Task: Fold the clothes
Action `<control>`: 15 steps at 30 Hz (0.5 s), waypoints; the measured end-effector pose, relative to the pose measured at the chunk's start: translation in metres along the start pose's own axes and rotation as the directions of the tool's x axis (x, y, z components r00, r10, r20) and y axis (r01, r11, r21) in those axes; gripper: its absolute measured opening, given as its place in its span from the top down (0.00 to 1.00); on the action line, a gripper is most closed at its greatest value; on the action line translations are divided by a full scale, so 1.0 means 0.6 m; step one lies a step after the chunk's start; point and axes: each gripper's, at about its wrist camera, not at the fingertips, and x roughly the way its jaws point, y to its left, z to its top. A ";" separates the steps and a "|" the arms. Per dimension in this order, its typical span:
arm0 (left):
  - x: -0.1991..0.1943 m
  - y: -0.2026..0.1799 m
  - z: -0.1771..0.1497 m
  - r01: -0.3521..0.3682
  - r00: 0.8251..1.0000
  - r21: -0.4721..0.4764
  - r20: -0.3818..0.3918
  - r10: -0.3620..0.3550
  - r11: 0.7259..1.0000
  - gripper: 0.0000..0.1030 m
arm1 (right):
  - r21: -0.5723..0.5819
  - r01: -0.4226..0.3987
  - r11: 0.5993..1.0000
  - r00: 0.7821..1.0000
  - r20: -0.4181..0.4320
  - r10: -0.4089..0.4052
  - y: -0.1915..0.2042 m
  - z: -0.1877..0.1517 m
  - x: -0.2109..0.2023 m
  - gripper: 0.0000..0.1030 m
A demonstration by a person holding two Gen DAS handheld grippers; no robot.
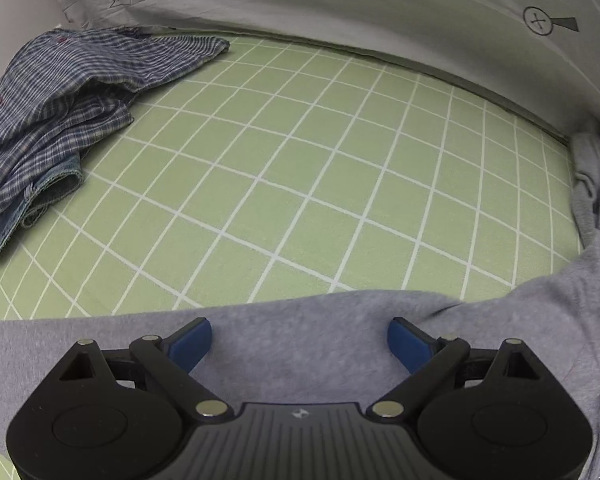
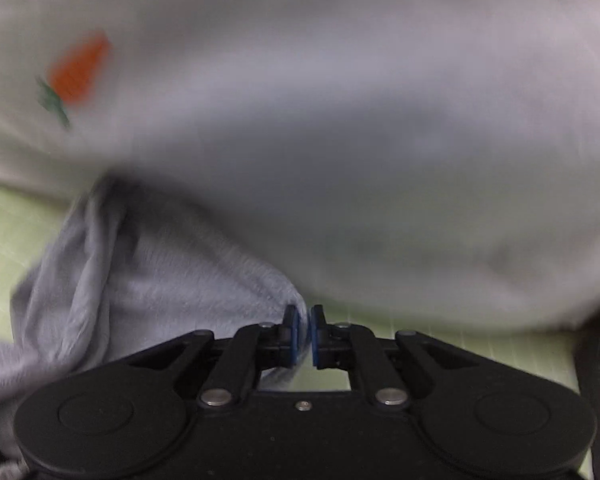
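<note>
I have the right gripper [image 2: 305,326] clamped on the grey sweatshirt [image 1: 300,344] edge at lower centre, left gripper [image 1: 299,338] apart above it on the desk [image 1: 300,160]; next, grab there.

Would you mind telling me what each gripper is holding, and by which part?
The right gripper pinches an edge fold of the grey knit garment. The left gripper holds nothing; its fingers stand open over that garment.

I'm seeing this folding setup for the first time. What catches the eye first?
The green grid-lined mat dominates, with a crumpled blue plaid shirt at its far left. A soft grey garment lies under the open left gripper, while the right gripper pinches its edge.
</note>
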 end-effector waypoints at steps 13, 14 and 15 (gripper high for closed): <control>0.007 0.021 0.000 -0.013 1.000 -0.039 0.019 0.014 0.999 0.00 | 0.237 0.059 0.970 0.996 -0.080 -0.041 -0.043 -0.139 -0.111 0.15; 0.004 0.023 0.000 -0.017 1.000 -0.044 0.020 0.018 0.999 0.00 | 0.246 0.058 0.968 0.995 -0.098 -0.034 -0.042 -0.152 -0.121 0.15; 0.000 0.024 0.001 -0.021 1.000 -0.048 0.021 0.023 0.999 0.00 | 0.255 0.057 0.965 0.993 -0.116 -0.028 -0.041 -0.165 -0.131 0.14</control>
